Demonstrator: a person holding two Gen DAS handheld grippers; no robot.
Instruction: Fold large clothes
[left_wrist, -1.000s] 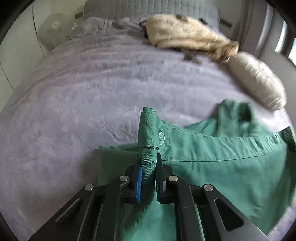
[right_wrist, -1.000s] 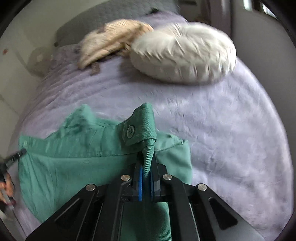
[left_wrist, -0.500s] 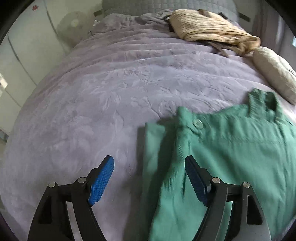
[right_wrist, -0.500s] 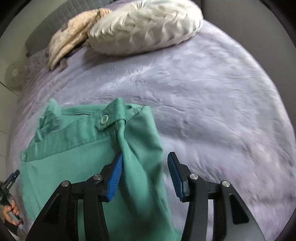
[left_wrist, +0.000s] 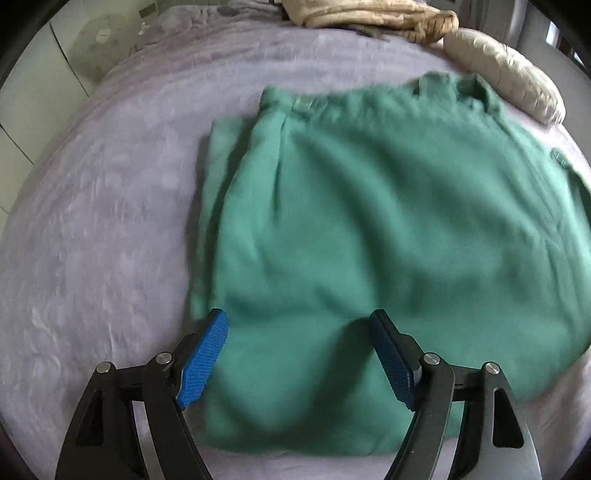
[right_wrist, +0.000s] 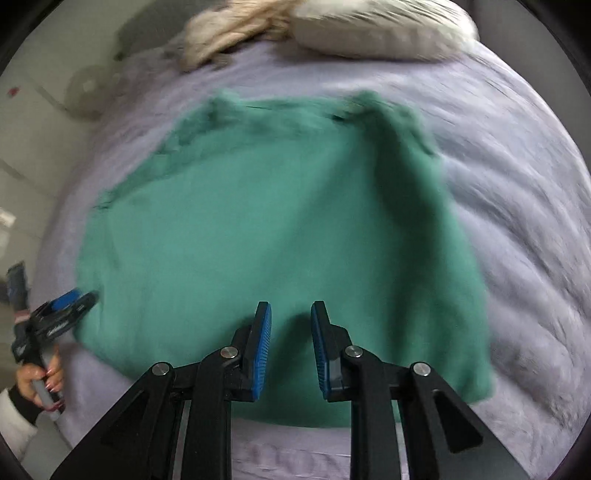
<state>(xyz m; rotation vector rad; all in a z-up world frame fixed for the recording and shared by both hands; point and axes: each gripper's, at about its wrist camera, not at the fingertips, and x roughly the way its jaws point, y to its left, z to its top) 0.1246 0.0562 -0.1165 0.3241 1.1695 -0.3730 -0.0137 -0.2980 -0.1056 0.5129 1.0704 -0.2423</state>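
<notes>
Both tongs let go, L (left_wrist: 297, 354) & R (right_wrist: 291, 350) (gaping), green garment (left_wrist: 369, 229) flat.

Both grippers, left (left_wrist: 297, 356) and right (right_wrist: 291, 350), have black frames, silver screws, ribbed blue pads; her hand (right_wrist: 42, 380) at eight o'clock shows pink nails, white sleeve.

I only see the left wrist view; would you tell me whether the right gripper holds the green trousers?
Observer: No, the right gripper is open, above the green trousers' near edge.
Operator: Does their right edge lie on the bed?
Observer: Yes, wholly on the lilac bedspread.
Operator: Where is my left gripper from there?
Observer: The left gripper is at the trousers' left edge.
</notes>
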